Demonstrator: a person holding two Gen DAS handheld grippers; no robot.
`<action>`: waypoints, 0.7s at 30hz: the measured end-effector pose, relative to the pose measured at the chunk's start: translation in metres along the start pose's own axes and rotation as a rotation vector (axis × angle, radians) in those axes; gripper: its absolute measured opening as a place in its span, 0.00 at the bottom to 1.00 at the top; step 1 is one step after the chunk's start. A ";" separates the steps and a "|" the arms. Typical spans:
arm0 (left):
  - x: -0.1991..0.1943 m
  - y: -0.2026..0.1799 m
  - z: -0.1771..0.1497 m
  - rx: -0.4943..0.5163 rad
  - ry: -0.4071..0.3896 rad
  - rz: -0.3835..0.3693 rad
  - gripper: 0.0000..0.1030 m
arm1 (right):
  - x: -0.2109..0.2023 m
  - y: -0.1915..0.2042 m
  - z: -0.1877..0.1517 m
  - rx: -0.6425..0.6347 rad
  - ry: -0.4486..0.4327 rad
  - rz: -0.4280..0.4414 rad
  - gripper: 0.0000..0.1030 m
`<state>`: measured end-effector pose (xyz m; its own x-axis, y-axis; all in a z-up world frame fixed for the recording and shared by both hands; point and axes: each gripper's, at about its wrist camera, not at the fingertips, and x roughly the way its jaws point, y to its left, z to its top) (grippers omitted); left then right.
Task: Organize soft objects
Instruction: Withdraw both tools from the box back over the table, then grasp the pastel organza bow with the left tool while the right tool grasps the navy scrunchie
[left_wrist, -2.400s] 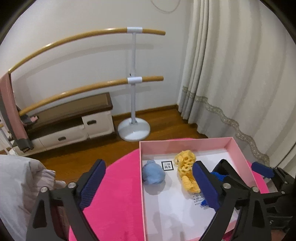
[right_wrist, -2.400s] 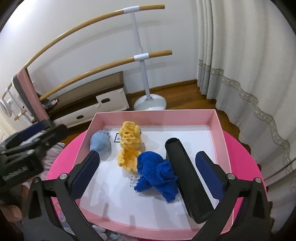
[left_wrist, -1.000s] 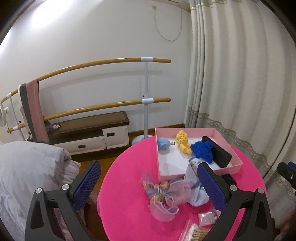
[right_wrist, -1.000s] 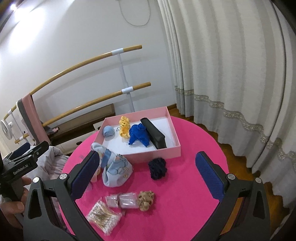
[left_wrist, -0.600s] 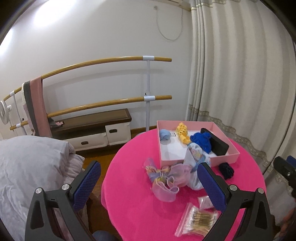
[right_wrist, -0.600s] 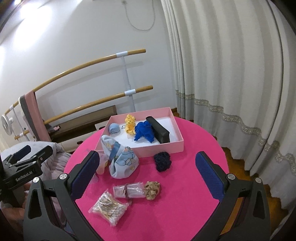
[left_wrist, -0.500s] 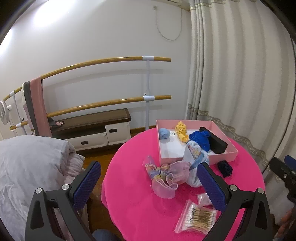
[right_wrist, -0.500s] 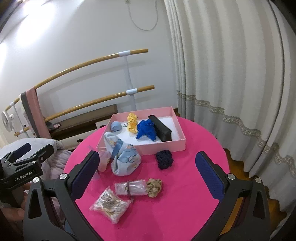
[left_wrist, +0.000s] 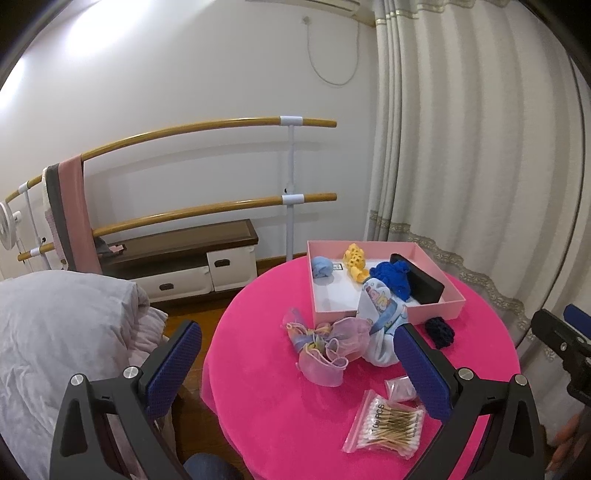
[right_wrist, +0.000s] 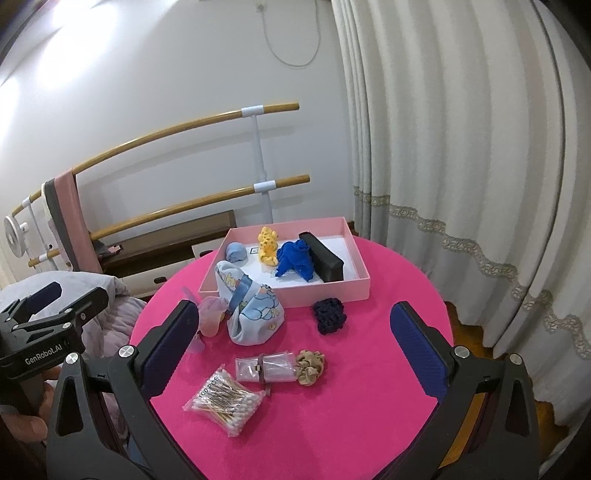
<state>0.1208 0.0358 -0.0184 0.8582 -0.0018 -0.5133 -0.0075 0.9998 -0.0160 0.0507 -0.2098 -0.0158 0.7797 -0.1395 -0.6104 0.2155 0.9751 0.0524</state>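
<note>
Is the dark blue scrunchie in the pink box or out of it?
Out. The dark blue scrunchie lies on the pink tablecloth, just in front of the pink box, not inside its walls.

4 soft objects (right_wrist: 294, 258) inside pink box (right_wrist: 364, 283)

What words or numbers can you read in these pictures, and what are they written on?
"GenRobot.AI": on the side of the left gripper, seen from the right wrist.
"100 PCS": on the bag of cotton swabs.
Too small to read: the small square label on the floor of the pink box.
Too blurred to read: the yellow letters on the cartoon cloth bag.
</note>
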 end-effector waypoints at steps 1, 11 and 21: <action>0.000 0.000 0.000 -0.002 0.000 0.000 1.00 | -0.001 0.000 0.000 0.001 -0.002 0.000 1.00; 0.011 -0.001 -0.005 0.004 0.024 -0.004 1.00 | 0.004 -0.006 -0.003 0.008 0.015 -0.009 1.00; 0.056 -0.001 -0.014 0.010 0.109 -0.008 1.00 | 0.027 -0.021 -0.009 0.030 0.066 -0.033 1.00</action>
<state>0.1619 0.0341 -0.0592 0.7975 -0.0107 -0.6032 0.0043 0.9999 -0.0121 0.0617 -0.2321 -0.0409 0.7314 -0.1591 -0.6631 0.2593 0.9643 0.0546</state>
